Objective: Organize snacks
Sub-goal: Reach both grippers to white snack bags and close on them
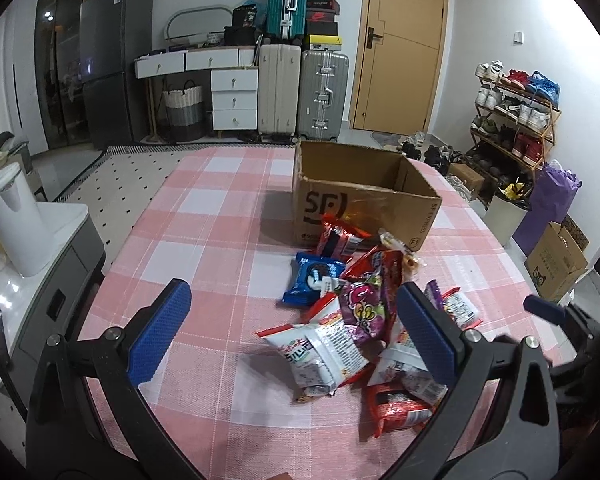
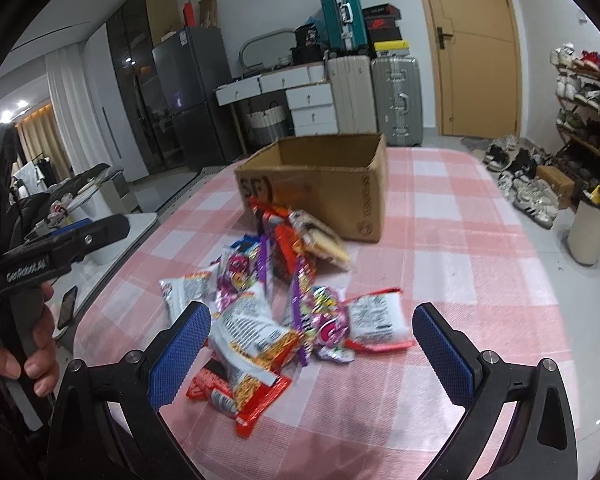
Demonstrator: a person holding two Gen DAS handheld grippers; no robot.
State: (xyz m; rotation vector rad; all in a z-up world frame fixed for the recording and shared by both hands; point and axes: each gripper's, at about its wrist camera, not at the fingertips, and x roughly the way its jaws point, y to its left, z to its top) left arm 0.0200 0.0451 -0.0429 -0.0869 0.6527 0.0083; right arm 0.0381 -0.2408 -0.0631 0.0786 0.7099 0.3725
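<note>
A pile of snack packets (image 1: 356, 312) lies on the pink checked tablecloth (image 1: 204, 208), in front of an open cardboard box (image 1: 364, 196) marked SF. The pile includes a blue cookie packet (image 1: 314, 278), a purple packet (image 1: 362, 300) and white and red packets (image 1: 320, 356). My left gripper (image 1: 296, 336) is open and empty, above the near side of the pile. In the right wrist view the pile (image 2: 272, 308) and the box (image 2: 320, 180) show too. My right gripper (image 2: 312, 352) is open and empty, over the pile's near edge. The left gripper (image 2: 80, 240) shows at the left.
A white kettle (image 1: 12, 224) stands on a side unit left of the table. Suitcases (image 1: 300, 92) and white drawers stand at the far wall beside a door. A shoe rack (image 1: 512, 120), a bin (image 2: 592, 232) and cardboard boxes are on the floor to the right.
</note>
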